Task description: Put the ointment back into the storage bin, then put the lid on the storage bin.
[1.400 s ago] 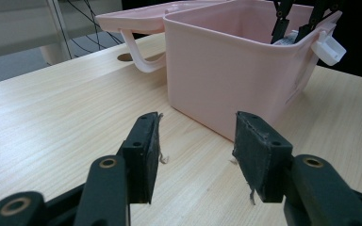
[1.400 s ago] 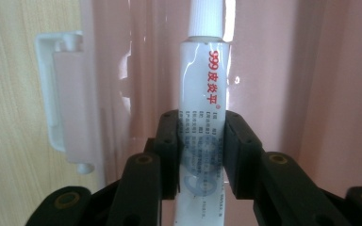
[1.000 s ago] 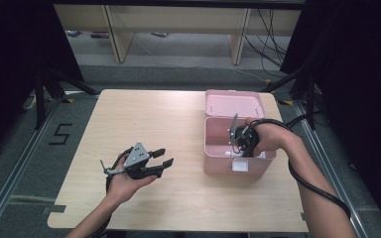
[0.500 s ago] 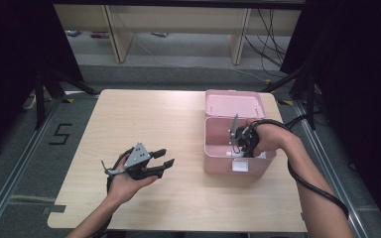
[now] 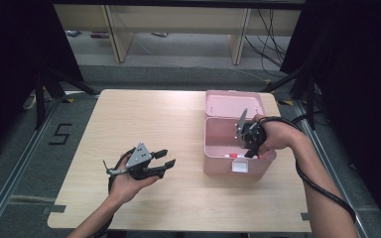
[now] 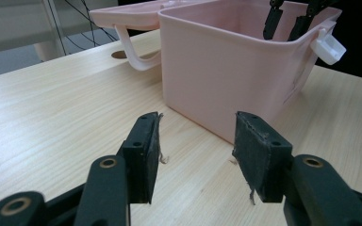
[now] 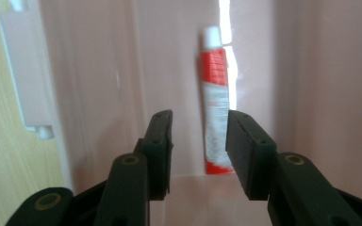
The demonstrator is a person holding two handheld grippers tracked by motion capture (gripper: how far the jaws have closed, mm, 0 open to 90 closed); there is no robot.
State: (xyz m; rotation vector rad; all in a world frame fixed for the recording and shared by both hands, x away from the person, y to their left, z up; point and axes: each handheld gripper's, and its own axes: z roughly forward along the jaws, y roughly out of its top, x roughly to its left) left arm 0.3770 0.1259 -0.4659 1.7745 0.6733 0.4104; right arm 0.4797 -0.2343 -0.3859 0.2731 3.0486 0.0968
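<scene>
Right gripper view put your right tongs (image 7: pixel 199 141) inside the pink box (image 7: pixel 99 70), jaws parted and empty, with the tube (image 7: pixel 215 101) just beyond them, its long axis running straight ahead between the jaws. Your left tongs (image 6: pixel 195 150), wide apart, sat well away.

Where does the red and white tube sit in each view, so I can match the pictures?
High view: the tube lies inside the pink box, along its near wall.
Left gripper view: the box's wall hides the inside.
Right gripper view: the tube runs up between the fingers.
Shared landmark: the box's white latch.
</scene>
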